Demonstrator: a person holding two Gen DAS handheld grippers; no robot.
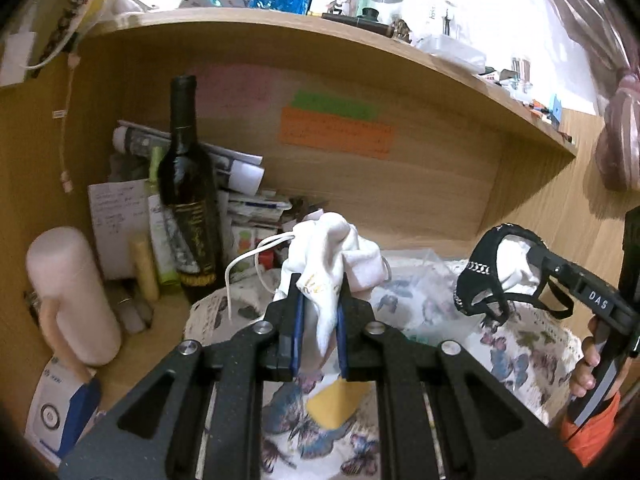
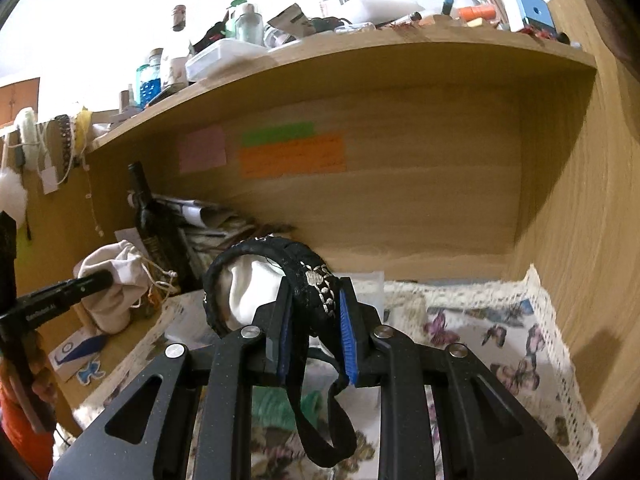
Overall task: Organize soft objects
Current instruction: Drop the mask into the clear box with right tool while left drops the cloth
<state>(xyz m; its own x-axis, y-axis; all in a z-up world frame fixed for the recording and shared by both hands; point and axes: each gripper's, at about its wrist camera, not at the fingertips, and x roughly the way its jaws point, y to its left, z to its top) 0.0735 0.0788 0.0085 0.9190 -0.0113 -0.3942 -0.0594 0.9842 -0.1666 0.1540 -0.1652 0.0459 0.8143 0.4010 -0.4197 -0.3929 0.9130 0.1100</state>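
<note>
My left gripper (image 1: 319, 294) is shut on a white cloth drawstring pouch (image 1: 334, 256) and holds it up above the butterfly-print cloth (image 1: 516, 356); it also shows at the left of the right wrist view (image 2: 110, 300). My right gripper (image 2: 316, 312) is shut on a black face mask (image 2: 280, 268) with a white lining and silver embroidery, its black straps (image 2: 320, 420) hanging down. In the left wrist view the mask (image 1: 486, 270) hangs at the right, held by the right gripper's fingers (image 1: 560, 270).
A dark wine bottle (image 1: 188, 184) stands at the back left beside stacked papers (image 1: 240, 184) and a pale pink cylinder (image 1: 72, 296). Sticky notes (image 1: 336, 128) are on the wooden back wall. A yellow item (image 1: 336, 402) lies on the cloth. A cluttered shelf (image 2: 360, 52) runs overhead.
</note>
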